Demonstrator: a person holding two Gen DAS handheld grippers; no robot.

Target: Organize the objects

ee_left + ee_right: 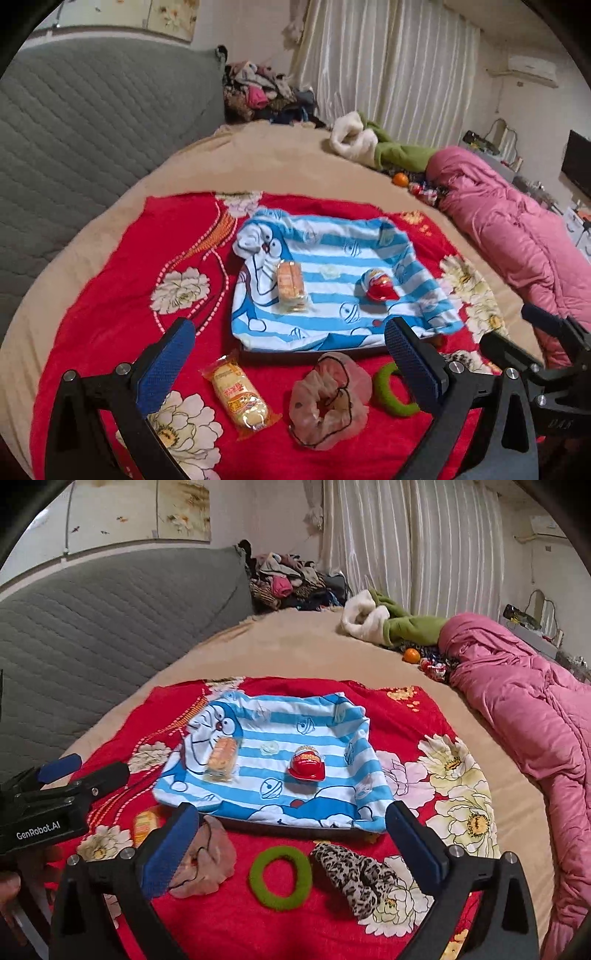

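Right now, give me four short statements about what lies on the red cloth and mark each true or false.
1. The green ring lies on the striped cloth. False: it lies on the red cloth, in front of the striped one.
2. A red toy sits on the striped cloth. True.
3. The right claw grips the leopard-print piece. False: it is open and empty.
4. A wrapped snack lies on the red cloth. True.

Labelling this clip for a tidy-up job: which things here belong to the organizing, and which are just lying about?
Job:
striped tray
wrapped cake
red snack cup
yellow snack pack
pink scrunchie
green hair ring
leopard scrunchie

Lying about:
pink quilt
clothes pile
orange
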